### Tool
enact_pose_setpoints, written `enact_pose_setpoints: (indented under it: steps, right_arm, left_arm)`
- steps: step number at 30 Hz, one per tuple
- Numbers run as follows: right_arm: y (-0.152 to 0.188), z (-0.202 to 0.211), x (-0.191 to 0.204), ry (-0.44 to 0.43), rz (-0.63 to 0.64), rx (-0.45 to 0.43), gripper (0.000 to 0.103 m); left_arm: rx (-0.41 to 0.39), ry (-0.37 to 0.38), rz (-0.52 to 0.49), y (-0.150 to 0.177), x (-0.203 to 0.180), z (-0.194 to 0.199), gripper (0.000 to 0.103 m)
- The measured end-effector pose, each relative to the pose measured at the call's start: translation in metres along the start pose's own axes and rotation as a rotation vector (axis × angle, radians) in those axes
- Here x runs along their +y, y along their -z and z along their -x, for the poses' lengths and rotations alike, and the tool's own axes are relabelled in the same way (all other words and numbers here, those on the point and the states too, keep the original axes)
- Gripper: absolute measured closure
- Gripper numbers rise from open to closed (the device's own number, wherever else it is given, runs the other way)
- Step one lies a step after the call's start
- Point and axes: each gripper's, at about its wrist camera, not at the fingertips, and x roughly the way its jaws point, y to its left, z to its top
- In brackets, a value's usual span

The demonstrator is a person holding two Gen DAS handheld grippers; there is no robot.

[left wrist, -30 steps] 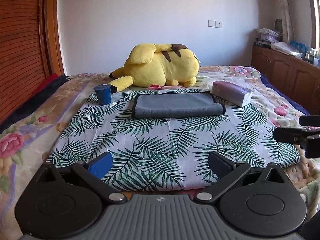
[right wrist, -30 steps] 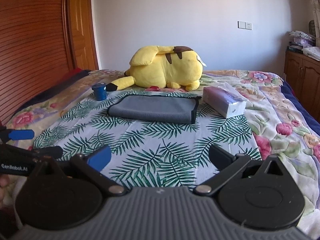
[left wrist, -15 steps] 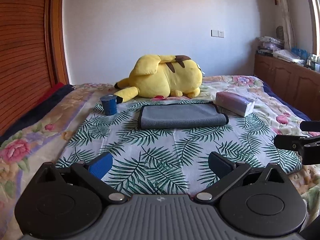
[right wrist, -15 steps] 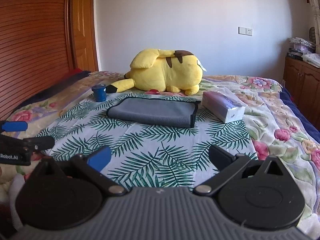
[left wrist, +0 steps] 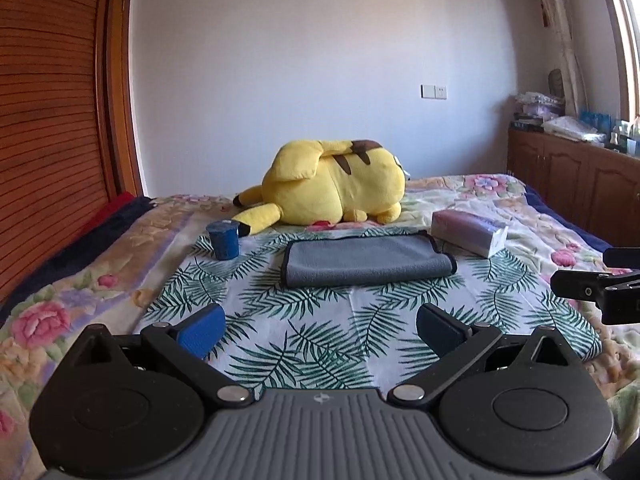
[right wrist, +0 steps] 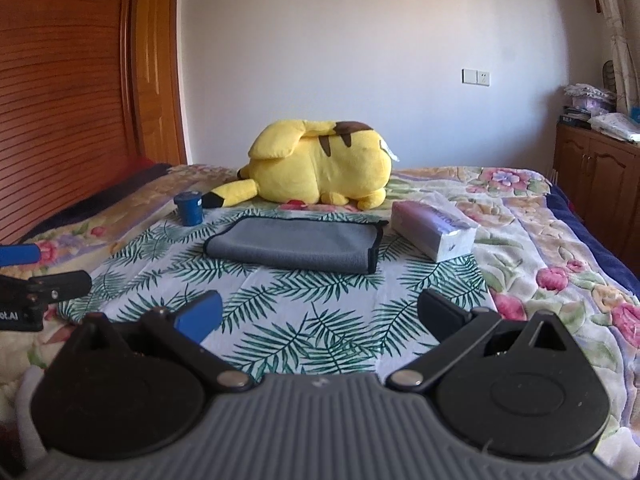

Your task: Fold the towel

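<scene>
My left gripper (left wrist: 318, 330) is spread wide with nothing between its fingers, held over the near edge of the palm-leaf cloth (left wrist: 320, 320) that covers the middle of the bed (left wrist: 60, 300). My right gripper (right wrist: 320, 320) is spread just as wide and equally empty, held over the same near edge beside it; I see its tips at the right border of the left view and the left gripper's tips at the left border of the right view. The towel (left wrist: 362, 260) lies well ahead of both grippers on the far part of the cloth, grey with a dark edging, already folded into a flat rectangle with its rounded fold facing me. A small blue cup (left wrist: 224, 240) stands upright on the cloth to the left of the towel, apart from it. A tissue pack (left wrist: 468, 232) lies to the towel's right, near its far corner. Behind the towel a yellow plush toy (left wrist: 332, 188) lies on the flowered bedspread, its tail pointing toward the cup. A wooden cabinet (left wrist: 580, 184) stands along the right wall.
</scene>
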Motion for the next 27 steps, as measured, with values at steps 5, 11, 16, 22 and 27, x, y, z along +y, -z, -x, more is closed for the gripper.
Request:
enact_pose_setpoints:
  steps: [5, 11, 16, 22, 27]
  right_arm:
    - [-0.001, 0.005, -0.001, 0.011, -0.002, -0.043, 0.0]
    - [-0.002, 0.012, 0.0, 0.021, 0.001, -0.093, 0.0]
    - [-0.003, 0.013, -0.002, 0.029, -0.011, -0.103, 0.0]
    - [-0.002, 0.013, -0.003, 0.031, -0.016, -0.105, 0.0]
    - [-0.002, 0.013, -0.003, 0.031, -0.014, -0.106, 0.0]
  left_arm:
    - [-0.035, -0.004, 0.009, -0.002, 0.001, 0.006, 0.0]
    - [-0.066, -0.01, 0.015, -0.005, 0.003, 0.01, 0.0]
    - [-0.069, -0.013, 0.014, -0.005, 0.003, 0.011, 0.0]
    - [-0.065, -0.015, 0.011, -0.005, 0.003, 0.011, 0.0]
    - [-0.062, -0.018, 0.009, -0.005, 0.003, 0.01, 0.0]
